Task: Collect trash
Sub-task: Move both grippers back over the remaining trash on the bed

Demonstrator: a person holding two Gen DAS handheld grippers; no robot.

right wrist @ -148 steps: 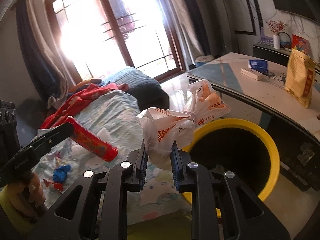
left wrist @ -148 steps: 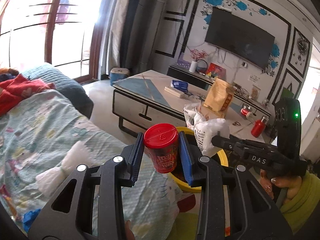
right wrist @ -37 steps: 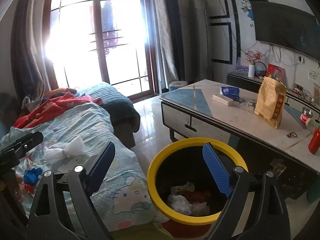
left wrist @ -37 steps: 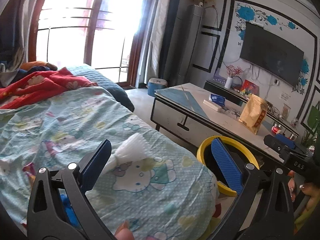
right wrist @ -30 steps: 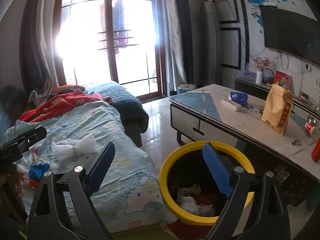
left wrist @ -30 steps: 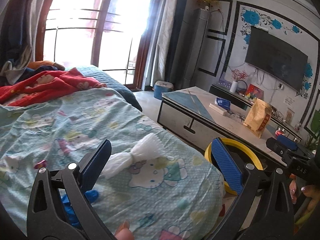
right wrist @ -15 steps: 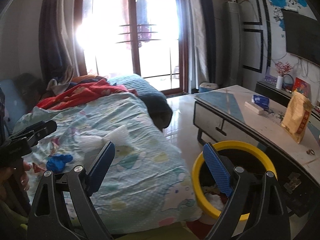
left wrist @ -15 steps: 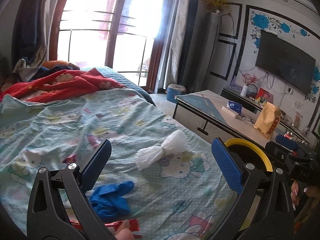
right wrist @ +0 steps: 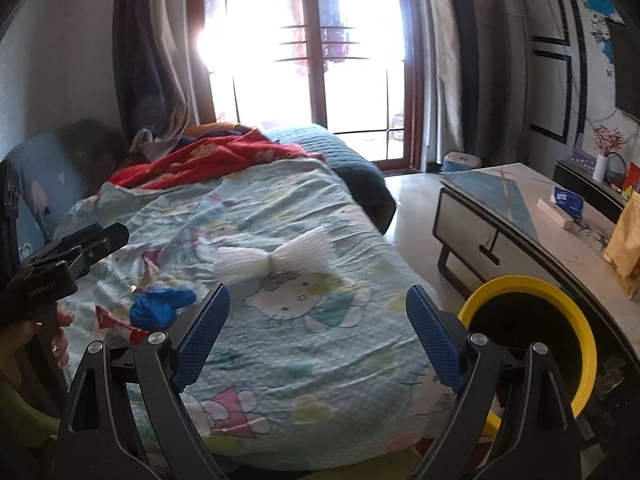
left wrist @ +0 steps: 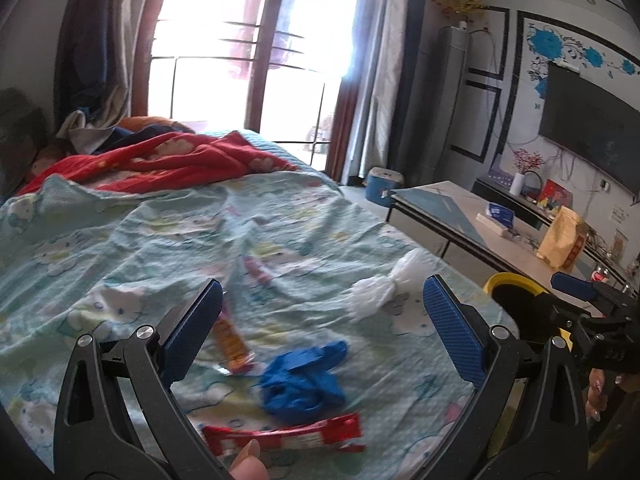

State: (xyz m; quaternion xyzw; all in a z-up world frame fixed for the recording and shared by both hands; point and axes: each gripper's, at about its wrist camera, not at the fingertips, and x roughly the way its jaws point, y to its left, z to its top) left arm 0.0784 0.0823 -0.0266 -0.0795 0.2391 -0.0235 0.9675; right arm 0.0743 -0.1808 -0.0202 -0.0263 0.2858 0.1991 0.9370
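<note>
Both claws stand wide apart with nothing between their blue ribbed pads, so the step in hand looks like the reach for the next pieces of litter rather than a carry or a drop. The left claw hangs over the pale blue cartoon-print bedsheet, and the right claw hangs over the same sheet nearer its edge.

The remaining trash lies scattered on the bed. A crumpled blue glove sits low between the left claw's fingers in that view, and a flat red snack wrapper lies just in front of it, close to the person's fingertip. An orange printed wrapper lies near the left pad, and a small pink wrapper lies farther up the sheet. A white twisted foam net, shaped like a bow, rests ahead of the right claw, roughly centred between its pads but well short of them.

The round yellow-rimmed dark waste bin stands on the floor beside the bed, between it and the long pale coffee desk.

The next move probably calls for the left claw to tip down onto the blue glove or the red wrapper and pinch it off the soft sheet without gathering fabric, while the right claw advances to the white net. Both items are thin and limp, so a low, centred close seems needed before swinging back to the bin.
</note>
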